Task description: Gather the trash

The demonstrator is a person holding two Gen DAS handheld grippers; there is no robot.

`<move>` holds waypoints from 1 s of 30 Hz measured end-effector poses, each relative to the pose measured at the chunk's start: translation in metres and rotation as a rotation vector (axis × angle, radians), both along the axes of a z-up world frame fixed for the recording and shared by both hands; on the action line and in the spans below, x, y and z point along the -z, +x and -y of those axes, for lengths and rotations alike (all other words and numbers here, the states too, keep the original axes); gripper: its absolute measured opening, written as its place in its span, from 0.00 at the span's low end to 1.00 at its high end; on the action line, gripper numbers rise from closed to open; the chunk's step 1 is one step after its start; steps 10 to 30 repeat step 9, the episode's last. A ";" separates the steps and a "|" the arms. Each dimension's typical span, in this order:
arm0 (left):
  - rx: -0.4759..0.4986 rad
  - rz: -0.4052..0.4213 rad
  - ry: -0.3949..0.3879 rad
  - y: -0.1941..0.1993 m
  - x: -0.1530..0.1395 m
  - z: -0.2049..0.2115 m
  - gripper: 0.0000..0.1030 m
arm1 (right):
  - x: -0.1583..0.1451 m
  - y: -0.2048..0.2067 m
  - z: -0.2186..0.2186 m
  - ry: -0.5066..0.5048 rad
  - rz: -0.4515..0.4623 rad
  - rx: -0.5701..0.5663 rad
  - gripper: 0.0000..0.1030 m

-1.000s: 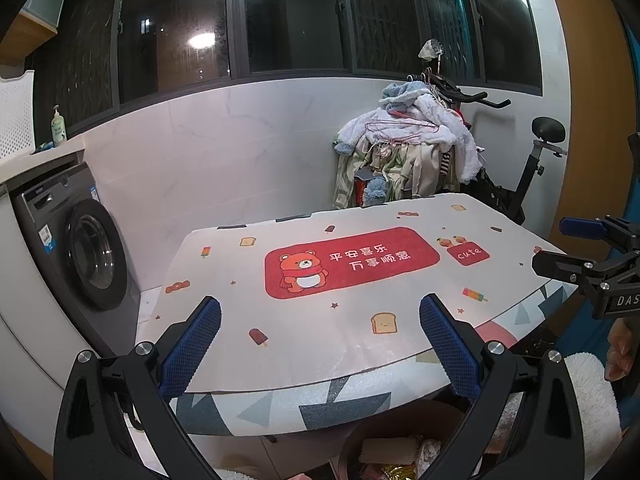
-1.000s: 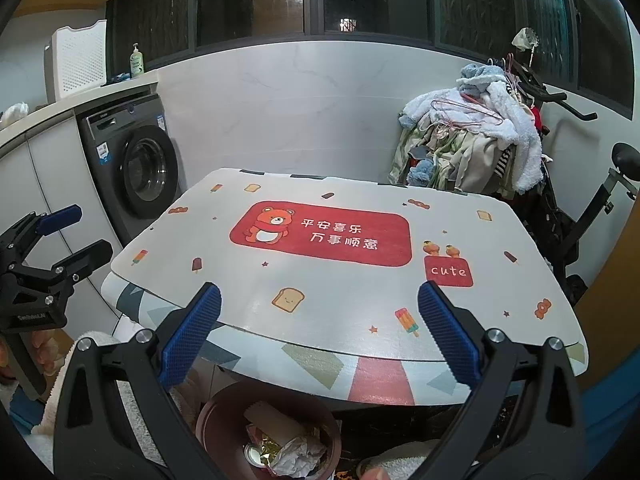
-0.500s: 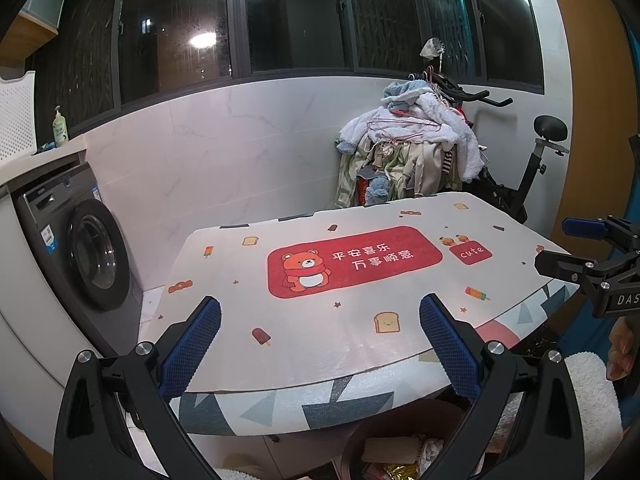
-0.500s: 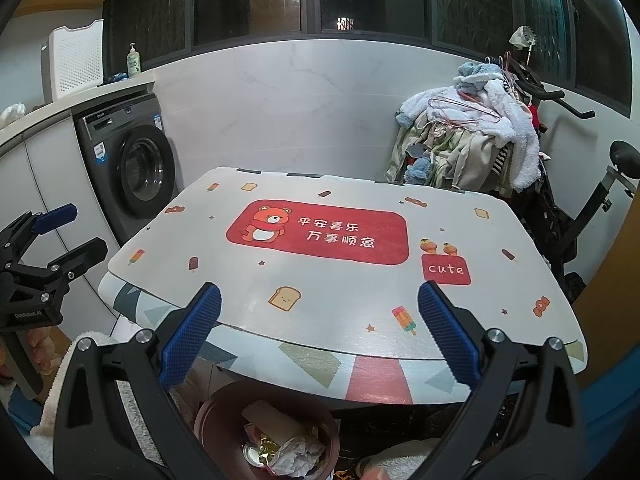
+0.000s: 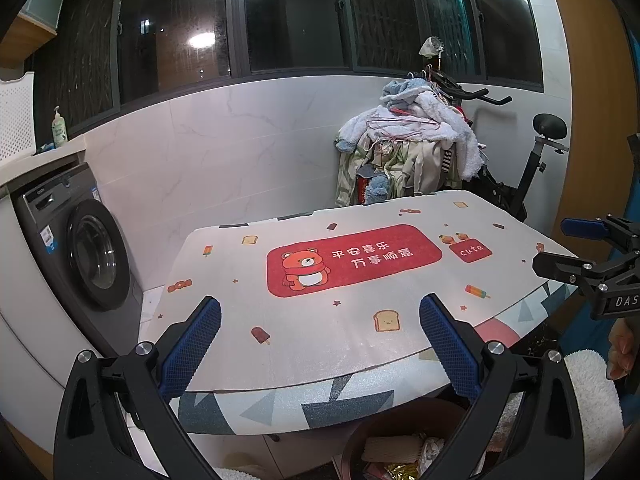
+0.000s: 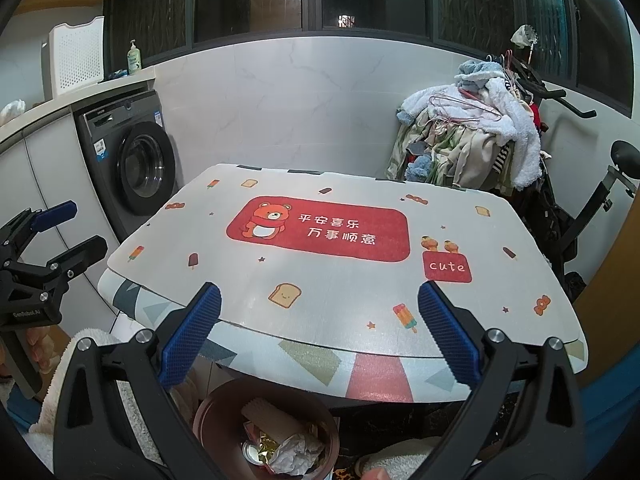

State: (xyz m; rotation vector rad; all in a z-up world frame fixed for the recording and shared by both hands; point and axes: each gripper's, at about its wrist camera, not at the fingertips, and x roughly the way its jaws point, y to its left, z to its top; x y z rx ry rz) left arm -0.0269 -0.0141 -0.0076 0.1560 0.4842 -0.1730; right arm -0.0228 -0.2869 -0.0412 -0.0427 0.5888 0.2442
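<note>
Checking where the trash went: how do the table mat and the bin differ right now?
The table mat is flat, pale and bare of trash; the bin is round, dark red and holds wrappers and crumpled paper. The mat lies on top, the bin stands below the table's front edge.

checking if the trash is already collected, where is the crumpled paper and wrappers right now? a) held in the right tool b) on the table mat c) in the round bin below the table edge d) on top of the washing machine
c: the crumpled paper and wrappers lie inside the round bin below the table's near edge, and both the right tool and left tool are open and hold nothing.
</note>
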 end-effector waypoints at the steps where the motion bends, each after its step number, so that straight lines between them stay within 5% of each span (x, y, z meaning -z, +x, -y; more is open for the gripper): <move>1: 0.000 0.000 0.002 0.000 0.000 0.000 0.94 | 0.000 0.000 0.000 0.000 0.000 0.000 0.94; 30: -0.004 0.011 0.027 -0.002 -0.001 0.003 0.94 | 0.000 0.000 -0.001 0.000 0.000 0.001 0.94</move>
